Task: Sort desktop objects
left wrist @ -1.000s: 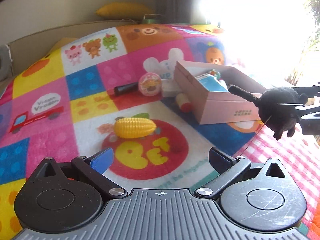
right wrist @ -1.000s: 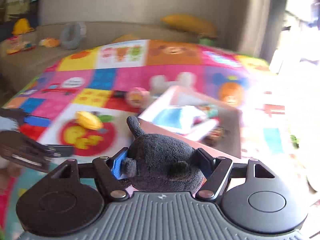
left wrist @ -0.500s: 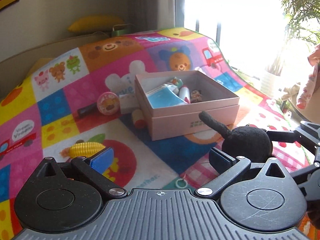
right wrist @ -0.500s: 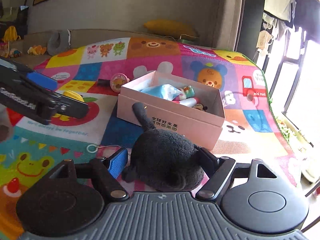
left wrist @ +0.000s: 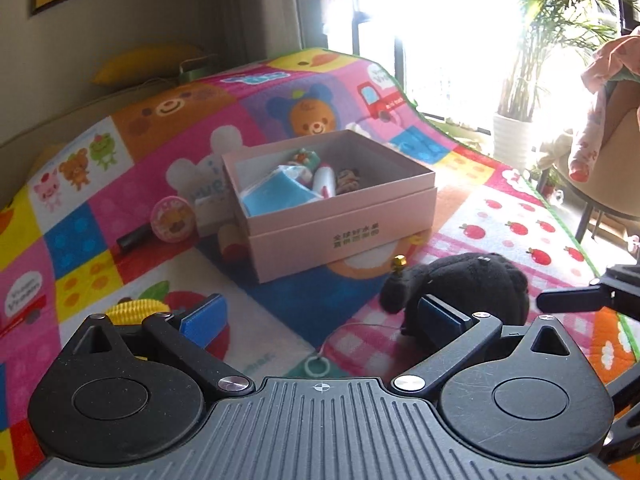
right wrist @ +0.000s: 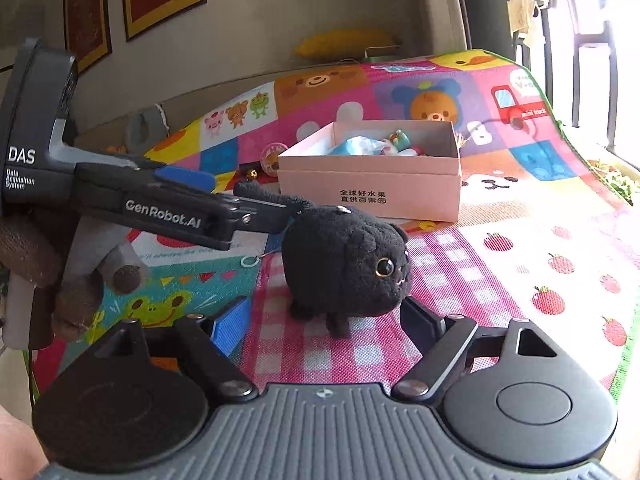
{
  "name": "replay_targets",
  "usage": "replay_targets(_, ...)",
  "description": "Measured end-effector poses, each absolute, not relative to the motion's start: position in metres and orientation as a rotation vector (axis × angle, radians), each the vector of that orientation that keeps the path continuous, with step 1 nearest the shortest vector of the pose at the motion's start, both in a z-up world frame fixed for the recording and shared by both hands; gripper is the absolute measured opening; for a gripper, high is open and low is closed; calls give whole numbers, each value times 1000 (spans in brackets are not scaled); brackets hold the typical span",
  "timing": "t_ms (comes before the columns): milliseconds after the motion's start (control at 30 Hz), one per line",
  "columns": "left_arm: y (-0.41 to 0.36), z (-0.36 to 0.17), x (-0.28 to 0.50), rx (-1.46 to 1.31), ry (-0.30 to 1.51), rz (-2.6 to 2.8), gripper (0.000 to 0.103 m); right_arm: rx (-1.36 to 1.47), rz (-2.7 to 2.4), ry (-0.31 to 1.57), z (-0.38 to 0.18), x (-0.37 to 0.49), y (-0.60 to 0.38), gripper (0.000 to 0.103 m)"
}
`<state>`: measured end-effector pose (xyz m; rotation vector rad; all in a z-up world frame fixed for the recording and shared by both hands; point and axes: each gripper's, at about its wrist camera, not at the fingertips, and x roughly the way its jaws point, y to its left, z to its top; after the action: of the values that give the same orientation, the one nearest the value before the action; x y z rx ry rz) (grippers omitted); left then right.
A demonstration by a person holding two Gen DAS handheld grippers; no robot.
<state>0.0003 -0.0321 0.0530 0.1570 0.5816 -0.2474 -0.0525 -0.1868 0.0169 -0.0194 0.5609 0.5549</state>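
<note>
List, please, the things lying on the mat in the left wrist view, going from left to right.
Yellow toy corn → black tube → round pink tin → pink box → black plush cat.

Yellow corn toy mostly hidden behind left gripper's fingers

One black plush cat sat at six o'clock of one pink box; one yellow toy corn and one round pink badge lay at nine.
</note>
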Motion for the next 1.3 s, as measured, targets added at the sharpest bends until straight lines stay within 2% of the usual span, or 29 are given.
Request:
replay_targets(200, 31, 39, 18, 46, 609, 0, 103, -7, 484, 518, 19, -53, -188, 100)
replay_targets(533, 67, 19, 74, 57, 637, 95, 102, 50, 370, 549, 5, -39, -186, 100)
replay_targets(567, 67, 17, 78, 59, 641, 96, 97, 48, 369, 550, 5, -39, -185, 100)
replay_targets(600, 66, 15, 81, 61, 648, 98, 82, 45, 367, 549, 4, -39, -184, 101)
replay_targets(633, 67, 15, 83, 60, 655, 100, 74, 43, 365, 550, 4, -39, -184, 101)
replay_targets(700, 68, 13, 86, 45, 660, 102, 73, 36, 365, 556, 3, -39, -182, 103)
replay_targets(1167, 0, 13, 15, 62, 668, -179, 74, 28, 357, 588, 0, -37, -179, 103)
replay_targets(1267, -3, 15, 9, 73, 639, -161, 94, 15, 346, 600, 0, -36, -177, 103)
replay_targets(1300, -2, 16, 8, 67, 629, -151, 97, 11, 339, 613, 0, -34, -176, 103)
